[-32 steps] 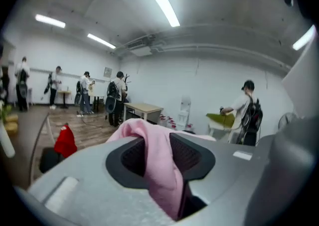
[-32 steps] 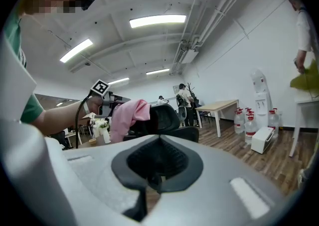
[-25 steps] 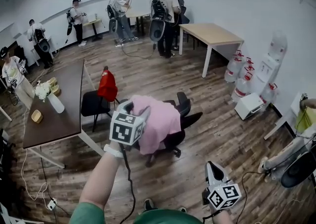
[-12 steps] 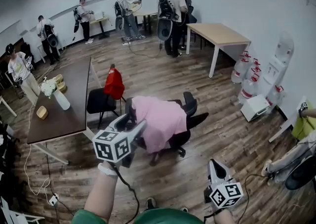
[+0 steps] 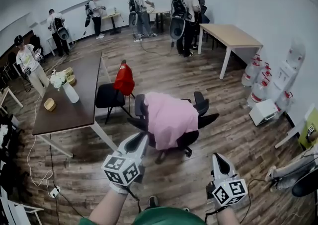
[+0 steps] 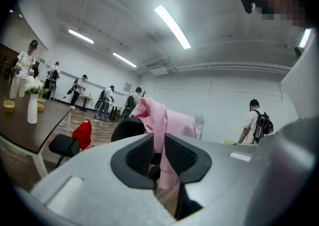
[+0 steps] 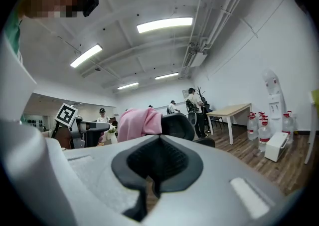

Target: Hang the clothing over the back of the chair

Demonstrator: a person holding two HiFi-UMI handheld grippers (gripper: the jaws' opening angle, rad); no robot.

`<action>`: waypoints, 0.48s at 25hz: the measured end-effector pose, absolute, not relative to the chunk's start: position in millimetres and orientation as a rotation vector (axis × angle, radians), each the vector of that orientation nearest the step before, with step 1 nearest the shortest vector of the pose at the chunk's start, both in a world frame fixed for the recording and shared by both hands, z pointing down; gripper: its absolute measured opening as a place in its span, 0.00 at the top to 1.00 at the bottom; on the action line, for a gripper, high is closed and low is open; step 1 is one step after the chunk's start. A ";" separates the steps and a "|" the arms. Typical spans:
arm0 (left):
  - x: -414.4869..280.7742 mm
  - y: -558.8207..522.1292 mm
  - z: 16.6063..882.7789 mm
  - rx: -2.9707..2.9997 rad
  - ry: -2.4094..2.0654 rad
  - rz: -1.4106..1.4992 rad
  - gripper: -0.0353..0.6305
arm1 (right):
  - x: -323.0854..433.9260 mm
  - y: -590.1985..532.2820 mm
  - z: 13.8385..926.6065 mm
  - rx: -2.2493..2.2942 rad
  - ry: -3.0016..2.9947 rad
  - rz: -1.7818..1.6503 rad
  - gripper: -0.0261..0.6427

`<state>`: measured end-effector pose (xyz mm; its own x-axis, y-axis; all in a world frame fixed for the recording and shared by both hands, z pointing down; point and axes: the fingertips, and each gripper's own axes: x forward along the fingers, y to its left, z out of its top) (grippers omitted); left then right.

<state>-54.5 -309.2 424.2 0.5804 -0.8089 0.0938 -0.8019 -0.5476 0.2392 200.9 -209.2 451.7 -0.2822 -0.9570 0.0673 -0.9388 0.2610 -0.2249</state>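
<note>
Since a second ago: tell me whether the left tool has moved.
Yes. The left tool has drawn back from the pink clothing on the chair, toward the person, and is clear of it. Its jaws have just been closing, nothing between them.

Can't see most of the chair [image 5: 200,105] back or seat under the pink clothing [image 5: 170,119] in the head view. Same for the second chair [image 5: 107,97] back, under a red garment [image 5: 124,79]. Loses the chair base behind the right gripper [image 7: 159,145] in the right gripper view. Cuts a yellow-green thing [image 5: 312,130] at the right edge. Can't tell bowl [image 5: 49,104] contents on the desk [image 5: 79,112], too small.
</note>
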 end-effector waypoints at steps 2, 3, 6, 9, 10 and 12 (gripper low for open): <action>-57.2 -300.5 429.2 2.538 -1.351 -0.067 0.85 | 193.7 -212.1 444.5 -1.807 2.447 -0.310 0.96; -58.3 -296.8 431.0 2.535 -1.363 -0.074 0.85 | 190.0 -213.2 442.4 -1.797 2.457 -0.300 0.96; -57.6 -285.7 432.8 2.543 -1.378 -0.078 0.86 | 179.1 -214.8 439.1 -1.765 2.491 -0.285 0.96; -54.3 -275.0 433.3 2.564 -1.388 -0.051 0.87 | 173.4 -214.0 433.7 -1.745 2.504 -0.265 0.96; -54.3 -272.1 433.9 2.570 -1.395 -0.040 0.87 | 172.5 -213.5 431.1 -1.741 2.502 -0.251 0.96; -56.5 -267.8 435.8 2.571 -1.412 -0.022 0.87 | 171.1 -212.3 426.7 -1.738 2.500 -0.221 0.96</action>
